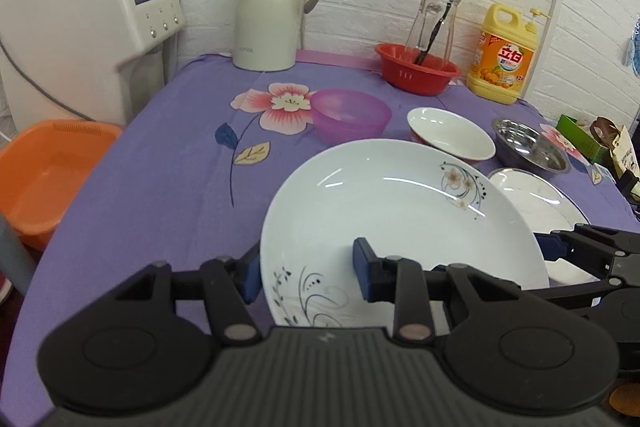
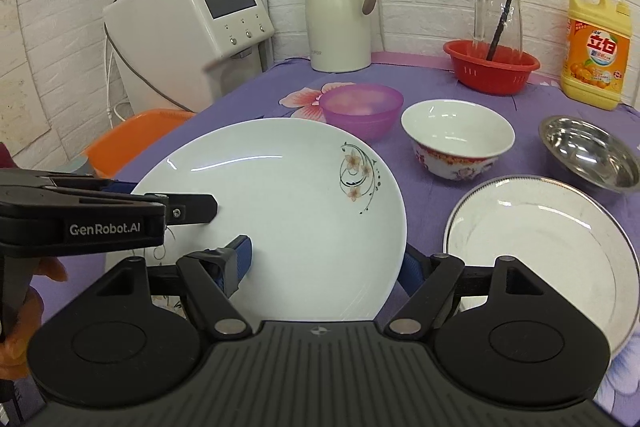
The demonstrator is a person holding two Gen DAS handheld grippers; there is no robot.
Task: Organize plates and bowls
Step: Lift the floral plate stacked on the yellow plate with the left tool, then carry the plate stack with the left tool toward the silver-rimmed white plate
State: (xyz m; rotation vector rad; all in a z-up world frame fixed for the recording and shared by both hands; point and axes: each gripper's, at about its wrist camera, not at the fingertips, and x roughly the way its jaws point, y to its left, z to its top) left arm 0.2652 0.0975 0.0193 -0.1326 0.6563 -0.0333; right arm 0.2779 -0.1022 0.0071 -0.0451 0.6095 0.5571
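While the white flowered plate (image 1: 400,219) hung above the purple counter (image 1: 160,187), both grippers held its near rim: the left gripper (image 1: 306,269) clenched on one side, the right gripper (image 2: 328,263) apparently pinching the other. Glazed, stiff and breakable, it seemed slippery; rim holds suited it. A silver-rimmed plate (image 2: 540,239) lay just beside.

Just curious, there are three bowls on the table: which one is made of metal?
The steel bowl, farthest right behind the rimmed plate. The purple bowl is translucent plastic, the white bowl patterned ceramic.
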